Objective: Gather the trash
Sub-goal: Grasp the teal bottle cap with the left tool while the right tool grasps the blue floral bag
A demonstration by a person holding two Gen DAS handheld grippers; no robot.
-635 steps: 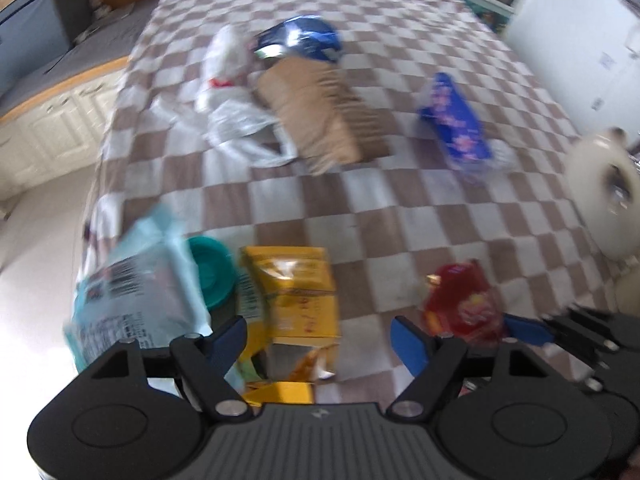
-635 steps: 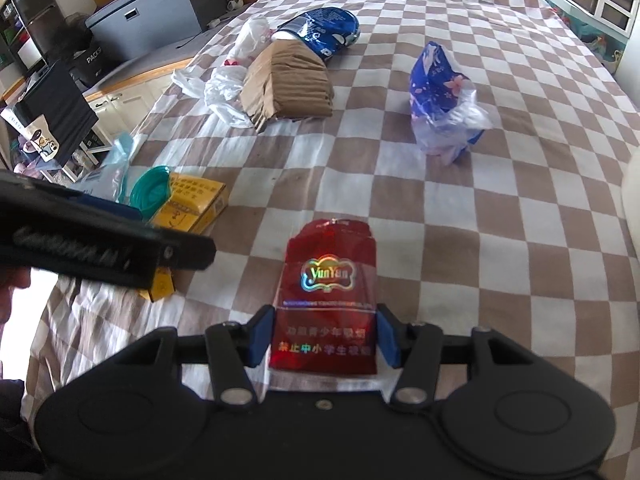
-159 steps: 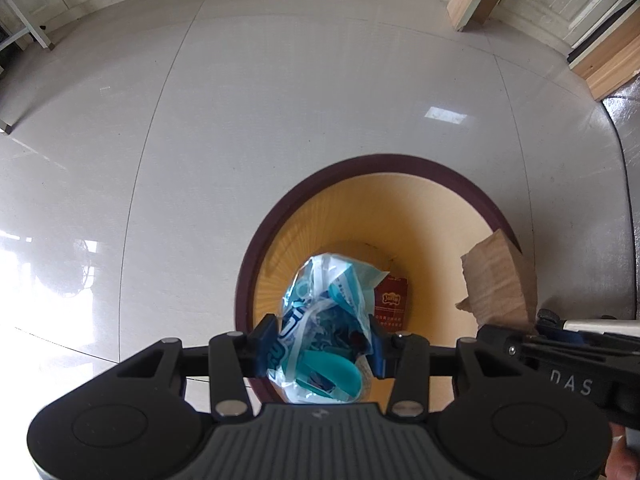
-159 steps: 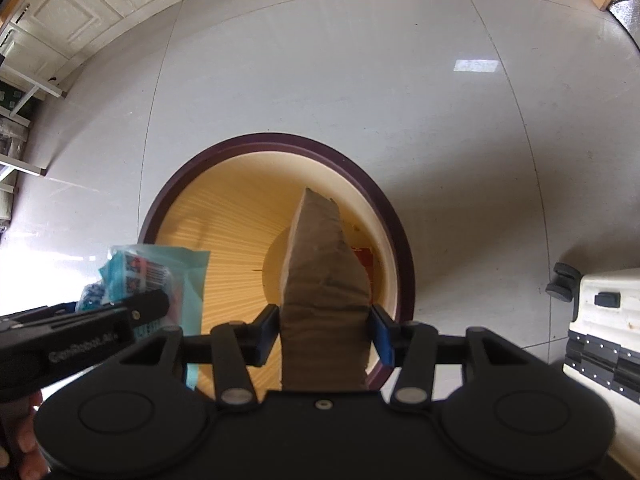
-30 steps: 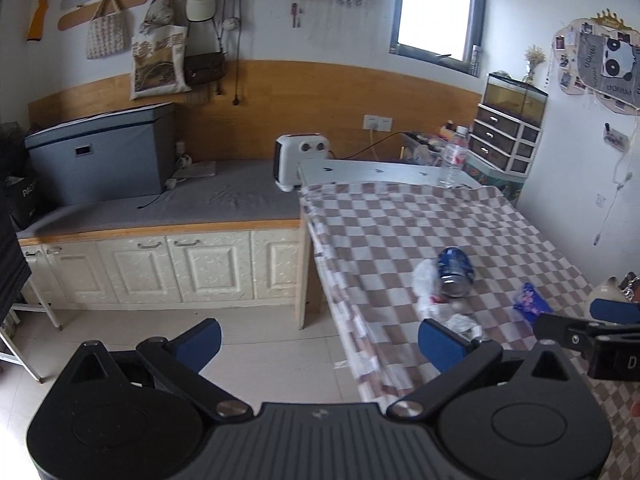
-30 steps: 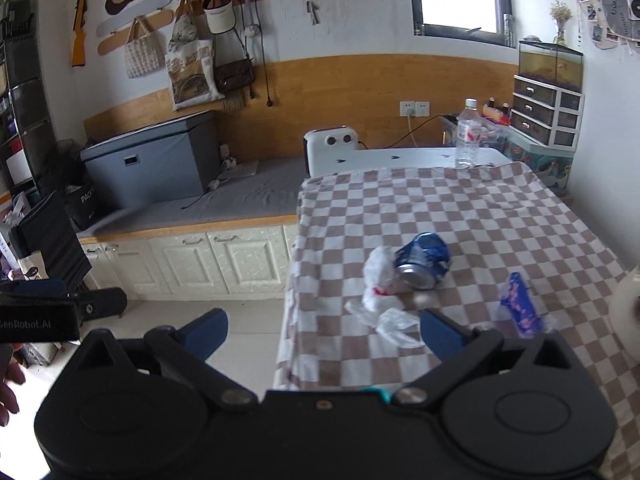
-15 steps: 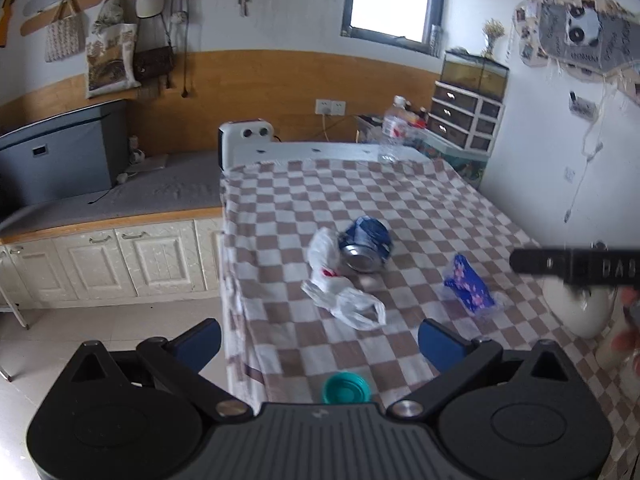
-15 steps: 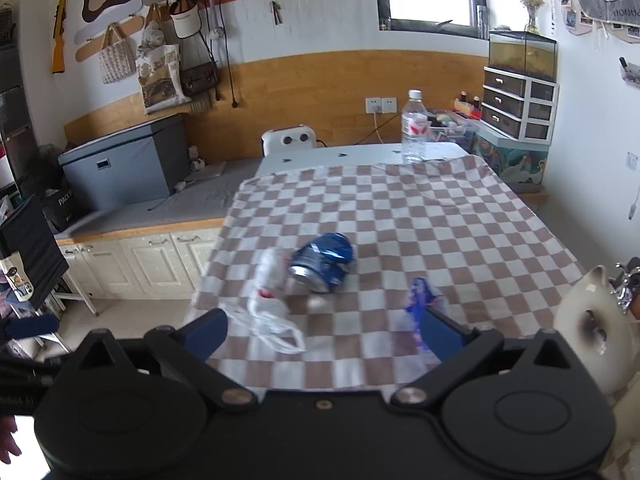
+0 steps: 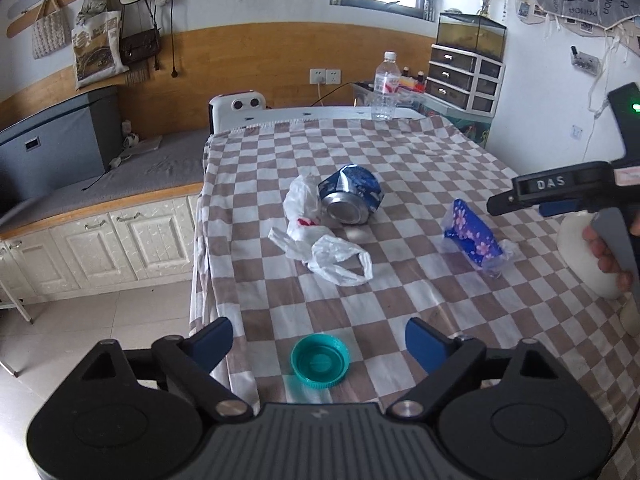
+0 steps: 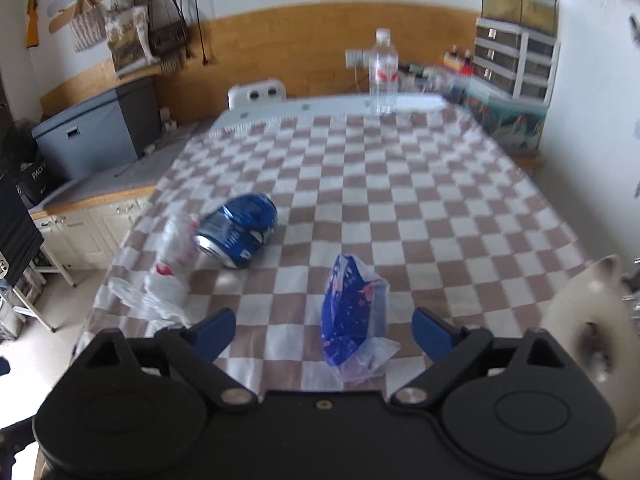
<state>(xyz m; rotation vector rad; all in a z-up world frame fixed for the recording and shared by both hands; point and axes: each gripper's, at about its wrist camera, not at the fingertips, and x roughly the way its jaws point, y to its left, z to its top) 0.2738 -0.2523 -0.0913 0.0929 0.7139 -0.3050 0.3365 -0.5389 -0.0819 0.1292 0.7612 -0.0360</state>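
Closing, left tool (image 9: 319, 340) frames teal lid (image 9: 319, 366), seemingly untouched.

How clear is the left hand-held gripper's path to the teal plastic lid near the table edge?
Probably clear: the left hand-held gripper is open and empty, the teal plastic lid lies just ahead between its fingers, nothing on it.

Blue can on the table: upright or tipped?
Tipped. The crushed blue can lies on its side, silver end facing the left wrist camera, beside the white plastic bag.
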